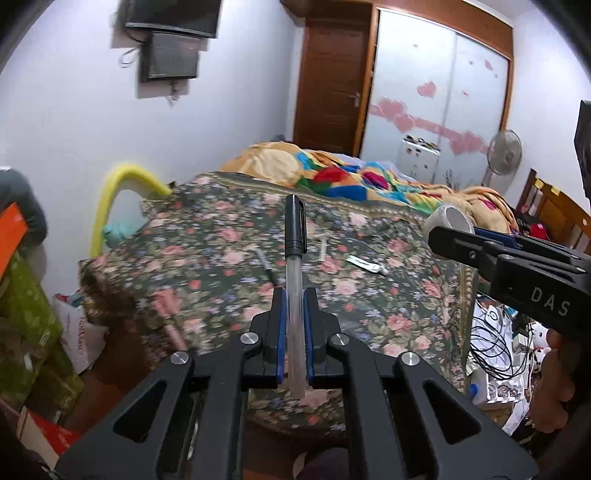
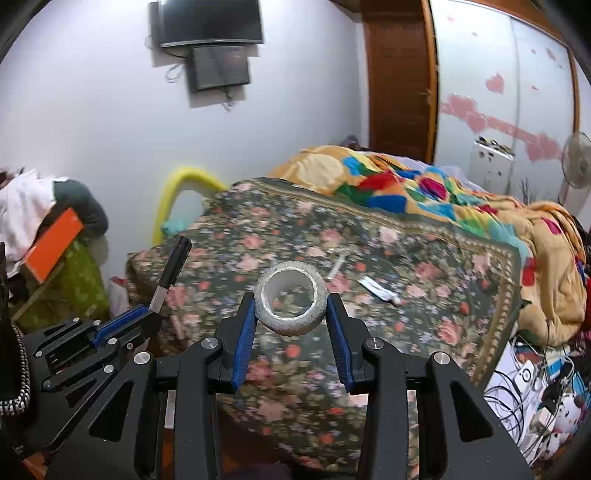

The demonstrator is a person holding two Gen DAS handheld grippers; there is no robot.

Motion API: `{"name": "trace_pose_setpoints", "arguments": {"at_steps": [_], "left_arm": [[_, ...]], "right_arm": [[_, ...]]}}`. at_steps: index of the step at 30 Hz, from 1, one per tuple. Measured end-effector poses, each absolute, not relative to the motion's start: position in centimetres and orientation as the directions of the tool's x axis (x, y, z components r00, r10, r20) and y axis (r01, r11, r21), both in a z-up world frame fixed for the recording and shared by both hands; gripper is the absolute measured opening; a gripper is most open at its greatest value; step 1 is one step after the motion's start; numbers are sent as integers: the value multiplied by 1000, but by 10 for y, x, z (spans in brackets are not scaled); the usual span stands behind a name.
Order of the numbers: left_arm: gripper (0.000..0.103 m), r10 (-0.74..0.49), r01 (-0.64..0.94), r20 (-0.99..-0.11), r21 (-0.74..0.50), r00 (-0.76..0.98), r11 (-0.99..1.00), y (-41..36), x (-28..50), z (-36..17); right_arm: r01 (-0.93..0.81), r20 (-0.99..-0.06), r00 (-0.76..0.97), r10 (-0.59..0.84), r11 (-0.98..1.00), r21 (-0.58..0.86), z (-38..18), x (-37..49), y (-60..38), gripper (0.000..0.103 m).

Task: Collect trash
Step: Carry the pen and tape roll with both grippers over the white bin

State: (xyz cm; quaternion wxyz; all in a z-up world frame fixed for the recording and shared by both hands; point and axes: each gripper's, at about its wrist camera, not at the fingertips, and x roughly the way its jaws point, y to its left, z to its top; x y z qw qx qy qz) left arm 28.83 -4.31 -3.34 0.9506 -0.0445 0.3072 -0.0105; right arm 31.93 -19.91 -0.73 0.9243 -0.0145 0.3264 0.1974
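The left claw [image 1: 294, 314] clamped a pen [image 1: 294, 258]; the right claw [image 2: 290, 310] gripped a tape roll [image 2: 290, 302] above the bed [image 2: 332, 258]. The pen's smooth barrel risked slipping.

A home bedroom: a rumpled bed [image 2: 406, 192], sliding wardrobe [image 2: 517, 92], wooden door [image 1: 332, 85] and wall-mounted television [image 2: 210, 22].
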Motion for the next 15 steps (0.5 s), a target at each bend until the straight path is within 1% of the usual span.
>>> {"name": "trace_pose_setpoints", "arguments": {"at_steps": [8, 15], "left_arm": [[7, 54, -130, -567, -94, 822, 987, 31, 229, -28], [7, 150, -256, -588, -101, 795, 961, 99, 188, -39]], "right_arm": [[-490, -587, 676, 445, 867, 92, -1, 283, -131, 35], [-593, -602, 608, 517, 800, 88, -10, 259, -64, 35]]}}
